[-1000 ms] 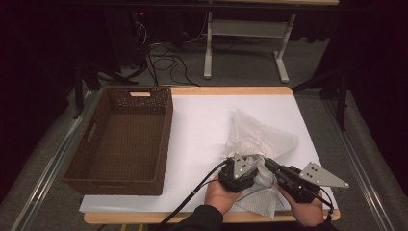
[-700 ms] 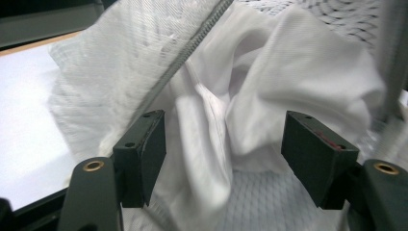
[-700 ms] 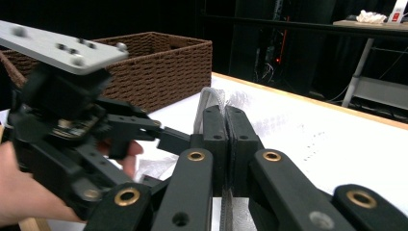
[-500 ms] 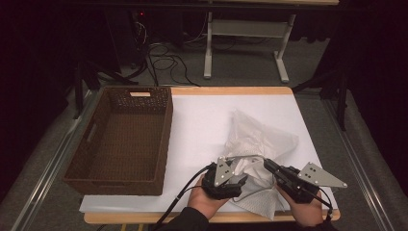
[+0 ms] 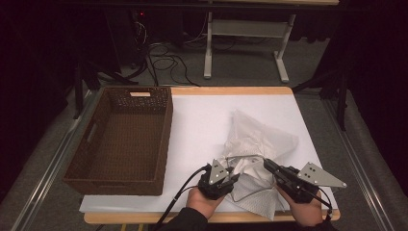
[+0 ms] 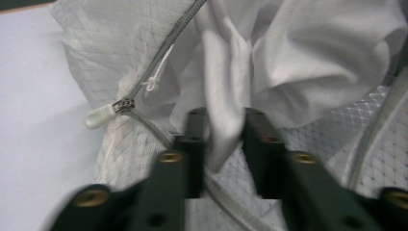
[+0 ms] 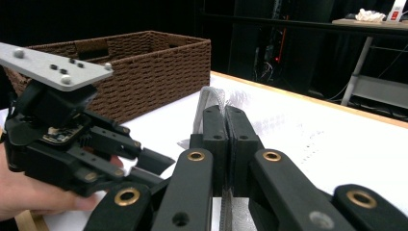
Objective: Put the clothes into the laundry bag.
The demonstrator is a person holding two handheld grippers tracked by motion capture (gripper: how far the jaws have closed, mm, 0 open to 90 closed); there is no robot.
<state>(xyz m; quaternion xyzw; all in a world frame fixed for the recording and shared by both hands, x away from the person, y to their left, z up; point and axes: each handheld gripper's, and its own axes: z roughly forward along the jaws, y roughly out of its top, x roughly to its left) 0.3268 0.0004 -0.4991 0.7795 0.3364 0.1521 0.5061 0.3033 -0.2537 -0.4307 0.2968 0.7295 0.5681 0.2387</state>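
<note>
Mesh bag (image 5: 255,159), white, zippered, w/ white cloth bunched in it: lies on the white sheet (image 5: 202,125) covering the table (image 5: 231,90), right of centre, near my edge.

High view: bag's long axis runs from my hands away toward the far right, narrowing to a point near the far side. Near end partly covered by both grippers; exact outline there hard to read, white on white. Wicker basket (image 5: 120,139) sits left, well apart from bag. My left gripper (image 5: 230,179) is at the bag's near left corner, right gripper (image 5: 267,165) at its near right side. Forearms cut off by bottom edge.

Left gripper view: my jaws have just been closing, now w/ a fold of the white cloth (image 6: 226,130) between the pads (image 6: 195,139); they look to press it on both sides. Zipper (image 6: 163,53) runs diagonally up to the right, pull tab (image 6: 98,117) at its lower left end. Jaw bases blurred. Bag cut off at the top & right edges.

Right gripper view: my jaws are clamped tight on a thin strip of the bag, mesh & zipper tape (image 7: 211,98) sticking up just past the tips. Rest of bag hidden behind my own jaws. Left gripper shows at left, hand partly cut off. Basket behind it.
</note>
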